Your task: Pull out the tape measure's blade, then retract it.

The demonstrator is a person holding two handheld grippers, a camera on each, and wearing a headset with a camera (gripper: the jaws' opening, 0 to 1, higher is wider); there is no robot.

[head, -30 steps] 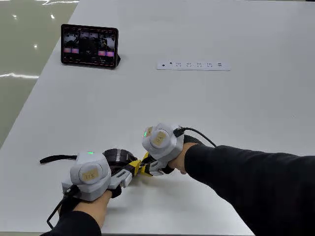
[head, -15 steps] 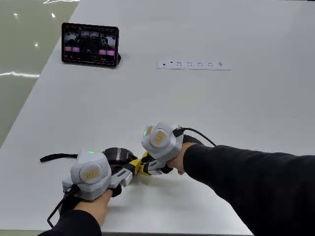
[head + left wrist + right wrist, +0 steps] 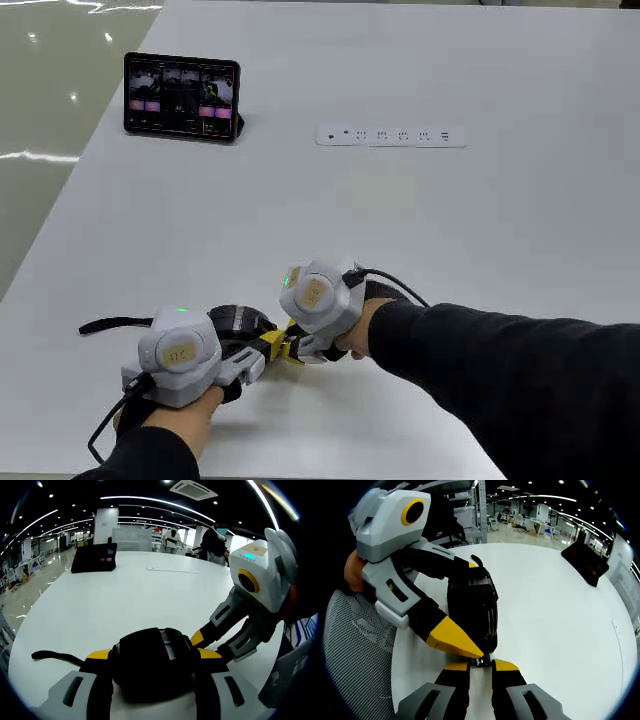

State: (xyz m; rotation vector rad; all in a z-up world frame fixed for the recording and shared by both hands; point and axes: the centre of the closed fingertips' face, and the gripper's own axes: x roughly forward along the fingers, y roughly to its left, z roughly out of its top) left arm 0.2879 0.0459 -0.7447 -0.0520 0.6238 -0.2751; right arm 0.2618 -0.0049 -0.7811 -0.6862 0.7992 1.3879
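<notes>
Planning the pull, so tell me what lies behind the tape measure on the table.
Behind the tape measure lies bare white table, then a tablet and a power strip far back. Its case hides the patch right behind it in the left gripper view.

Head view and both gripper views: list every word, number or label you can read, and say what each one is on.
No text reads clearly.
Tan sticker on the left gripper: dark marks, too blurred to read.
Tan sticker on the right gripper: too blurred to read.
Tablet screen: small picture tiles, no legible words.
Power strip: tiny marks, illegible.
Tape measure: no label visible.
</notes>
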